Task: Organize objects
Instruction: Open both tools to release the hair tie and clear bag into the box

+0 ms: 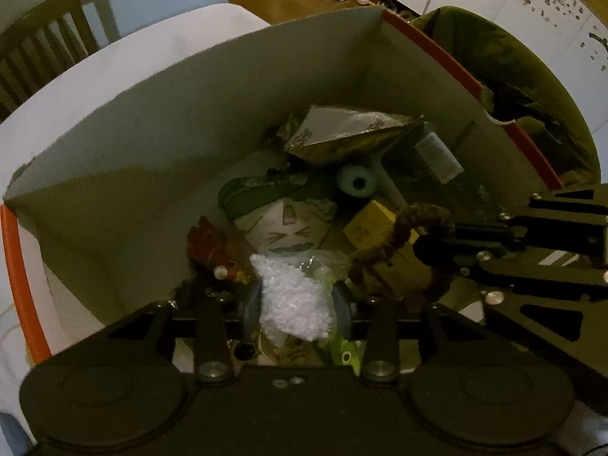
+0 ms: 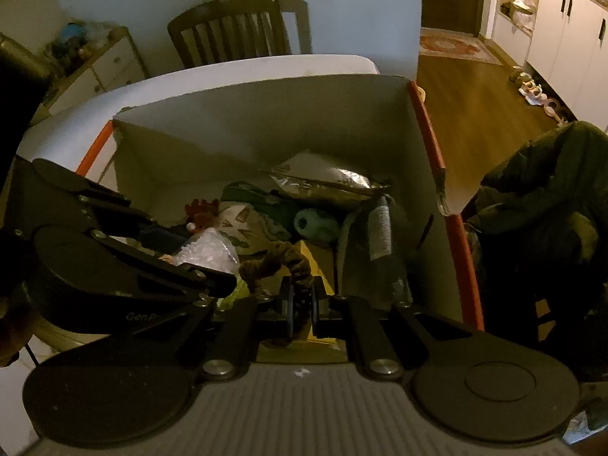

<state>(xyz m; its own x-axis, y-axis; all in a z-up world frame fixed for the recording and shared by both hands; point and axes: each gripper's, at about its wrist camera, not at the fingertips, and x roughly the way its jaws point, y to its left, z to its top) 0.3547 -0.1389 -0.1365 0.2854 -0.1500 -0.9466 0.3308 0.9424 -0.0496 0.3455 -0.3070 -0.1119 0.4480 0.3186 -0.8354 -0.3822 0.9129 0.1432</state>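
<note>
Both tongs hang over the open box (image 1: 159, 121) on the white bench (image 1: 114, 57). The left tongs (image 1: 296, 315) pinch a clear bag (image 1: 294, 300) of white beads; their tips are mostly hidden behind it. The right tongs (image 2: 302, 304) are pressed together on a brown fuzzy wire (image 2: 281, 262). Below, dim clutter: a doll (image 1: 285, 224), a foil pouch (image 1: 349, 136), a yellow carton (image 1: 376, 224) half covered.

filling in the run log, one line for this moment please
left gripper: holds bag of white beads | right gripper: shut on brown pipe cleaner | both over open box | box: already cluttered
</note>
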